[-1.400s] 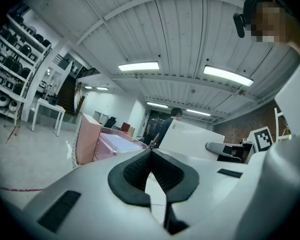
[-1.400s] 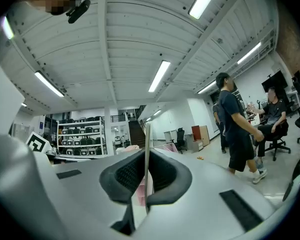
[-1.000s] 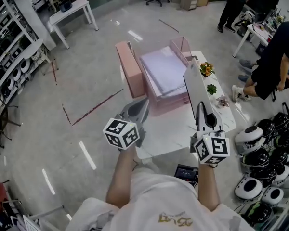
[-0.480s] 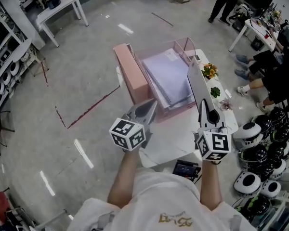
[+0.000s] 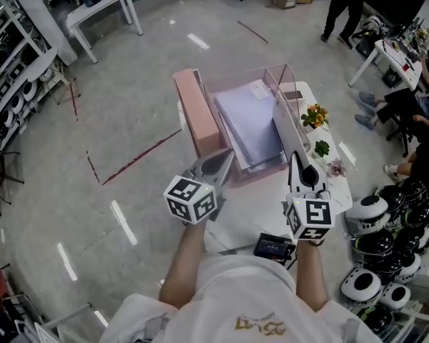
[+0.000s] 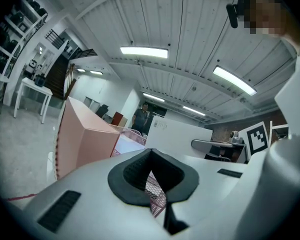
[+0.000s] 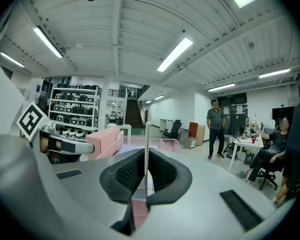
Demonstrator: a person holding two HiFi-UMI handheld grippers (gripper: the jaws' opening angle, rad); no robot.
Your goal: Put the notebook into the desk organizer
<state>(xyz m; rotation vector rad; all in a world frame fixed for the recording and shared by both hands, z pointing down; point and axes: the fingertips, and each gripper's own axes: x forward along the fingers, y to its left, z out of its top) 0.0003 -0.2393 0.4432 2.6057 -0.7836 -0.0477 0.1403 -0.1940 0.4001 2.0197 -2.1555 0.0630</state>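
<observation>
In the head view my right gripper [image 5: 297,160] is shut on the near edge of a white notebook [image 5: 287,128]. The notebook stands on edge and reaches toward the right wall of the pink mesh desk organizer [image 5: 237,178]. Pale notebooks [image 5: 249,120] lie inside the organizer. The right gripper view shows the notebook [image 7: 146,136] as a thin upright edge pinched between the pads of that gripper [image 7: 146,159]. My left gripper [image 5: 225,157] hovers at the organizer's front left, shut and empty; its tips [image 6: 150,154] meet with pink mesh behind them.
A pink file box [image 5: 195,113] stands against the organizer's left side on the white table [image 5: 250,209]. Small potted plants [image 5: 314,116] line the table's right edge. A black device [image 5: 274,247] sits near my body. Helmets [image 5: 372,213] cover the floor at right; a person [image 7: 216,129] stands behind.
The right gripper has carried the notebook a little left, so it now overlaps the organizer's right wall. The left gripper has barely moved. The head view shifted slightly.
</observation>
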